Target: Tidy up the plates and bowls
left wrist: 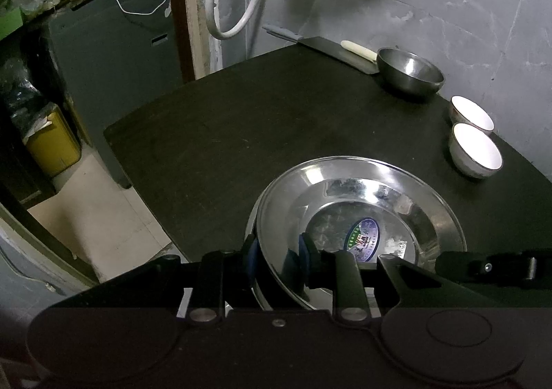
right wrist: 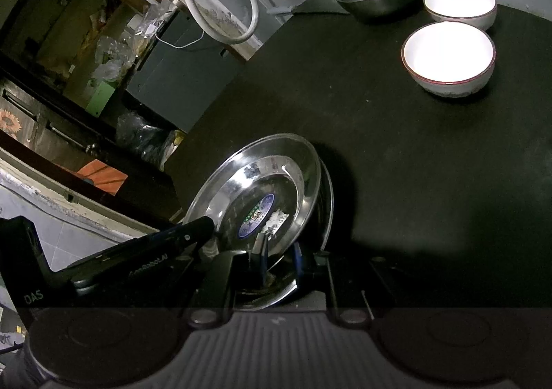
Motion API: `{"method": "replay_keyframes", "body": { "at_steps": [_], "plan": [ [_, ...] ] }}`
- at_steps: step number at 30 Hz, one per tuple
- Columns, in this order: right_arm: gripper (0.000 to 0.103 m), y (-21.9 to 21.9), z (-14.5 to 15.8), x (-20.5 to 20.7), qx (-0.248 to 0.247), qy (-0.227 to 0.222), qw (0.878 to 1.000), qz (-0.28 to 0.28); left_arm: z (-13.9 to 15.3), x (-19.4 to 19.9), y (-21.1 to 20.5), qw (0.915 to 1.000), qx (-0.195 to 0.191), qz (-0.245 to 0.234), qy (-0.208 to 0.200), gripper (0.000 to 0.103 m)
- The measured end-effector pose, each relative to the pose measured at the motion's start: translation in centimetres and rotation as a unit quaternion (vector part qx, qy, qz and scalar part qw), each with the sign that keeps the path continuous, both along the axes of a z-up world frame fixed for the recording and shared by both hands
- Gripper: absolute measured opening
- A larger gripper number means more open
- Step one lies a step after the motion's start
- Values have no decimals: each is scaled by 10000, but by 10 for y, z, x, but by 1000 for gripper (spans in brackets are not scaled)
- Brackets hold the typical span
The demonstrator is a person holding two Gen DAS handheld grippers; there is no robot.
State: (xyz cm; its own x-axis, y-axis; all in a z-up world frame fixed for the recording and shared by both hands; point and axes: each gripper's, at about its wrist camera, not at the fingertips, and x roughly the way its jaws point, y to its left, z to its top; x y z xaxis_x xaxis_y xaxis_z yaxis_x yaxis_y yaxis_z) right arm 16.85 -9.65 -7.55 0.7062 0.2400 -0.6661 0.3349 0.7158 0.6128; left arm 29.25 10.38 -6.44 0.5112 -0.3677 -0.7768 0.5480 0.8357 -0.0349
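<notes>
Two shiny round steel plates (left wrist: 362, 206) stacked on a dark tabletop (left wrist: 224, 147), upper plate tilted. Left gripper (left wrist: 277, 258) clamped on the upper plate's near rim, blue pads either side. Right gripper (right wrist: 279, 259) pinched shut on the same rim. Beyond, well apart: dull grey metal bowl (left wrist: 410, 73), two white ceramic bowls (right wrist: 448, 58) side by side.

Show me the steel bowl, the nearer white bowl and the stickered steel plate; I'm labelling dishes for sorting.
steel bowl (left wrist: 412, 73): left wrist view, on its inner wall.
nearer white bowl (right wrist: 448, 52): right wrist view, on its white inside.
stickered steel plate (left wrist: 365, 237): left wrist view, on its oval sticker.
</notes>
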Motion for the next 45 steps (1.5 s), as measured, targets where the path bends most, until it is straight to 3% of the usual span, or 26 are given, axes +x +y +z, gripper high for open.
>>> {"method": "replay_keyframes", "body": {
  "at_steps": [34, 36, 38, 40, 42, 45],
  "plan": [
    [25, 1, -1, 3, -226, 106, 9995, 198, 2, -2, -8, 9997, 196, 135, 26, 30],
    [26, 1, 1, 3, -271, 111, 9993, 238, 4, -2, -9, 9997, 201, 166, 8, 33],
    [35, 2, 2, 3, -391, 119, 9987, 292, 6, -2, -10, 9996, 190, 189, -15, 39],
    [47, 2, 2, 3, -472, 168, 9983, 304, 8, -1, -12, 9996, 176, 215, -53, 50],
    [51, 0, 2, 1, -451, 167, 9984, 287, 11, -1, -14, 9996, 131, 238, -101, 70],
    [62, -4, 2, -2, -471, 147, 9985, 237, 14, 1, -17, 9993, 53, 313, -213, 86]
  ]
}}
